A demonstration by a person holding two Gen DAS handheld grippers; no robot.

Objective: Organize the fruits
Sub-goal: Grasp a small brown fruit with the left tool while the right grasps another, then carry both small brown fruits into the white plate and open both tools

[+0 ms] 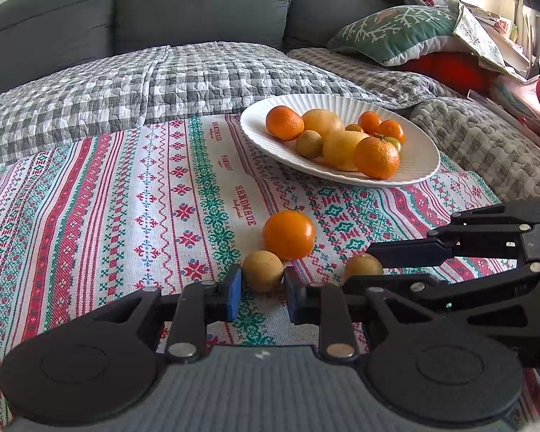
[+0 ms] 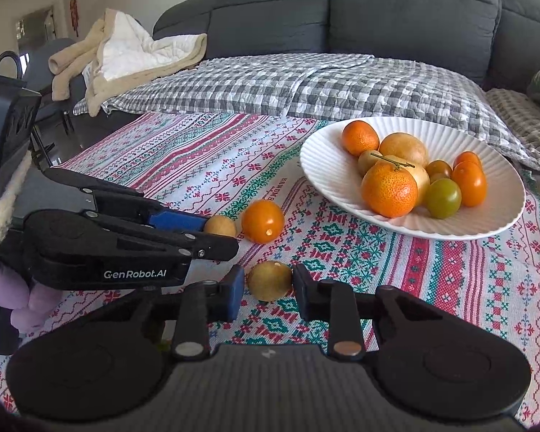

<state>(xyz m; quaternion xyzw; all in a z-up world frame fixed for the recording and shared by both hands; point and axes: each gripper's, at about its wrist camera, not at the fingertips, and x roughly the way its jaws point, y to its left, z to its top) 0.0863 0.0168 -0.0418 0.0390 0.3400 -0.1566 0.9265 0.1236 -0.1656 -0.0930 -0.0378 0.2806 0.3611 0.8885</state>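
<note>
a small tan fruit (image 1: 262,270) sits on the patterned cloth (image 1: 90,216), clamped between the blue pads of the left gripper (image 1: 262,289). just beside it, a second tan fruit (image 2: 270,280) lies pinched in the right gripper (image 2: 269,293), whose jaws press its sides. a glossy orange fruit (image 1: 289,234) lies touching or nearly touching the first one, on its far side. the cloth's white band reads "handmade" over and over; the left gripper's side says "genrobot.ai". further off, a white ribbed plate (image 2: 486,226) holds mandarins, yellowish fruits and what looks like a greenish tomato. behind stands a grey sofa (image 1: 198,3).
</note>
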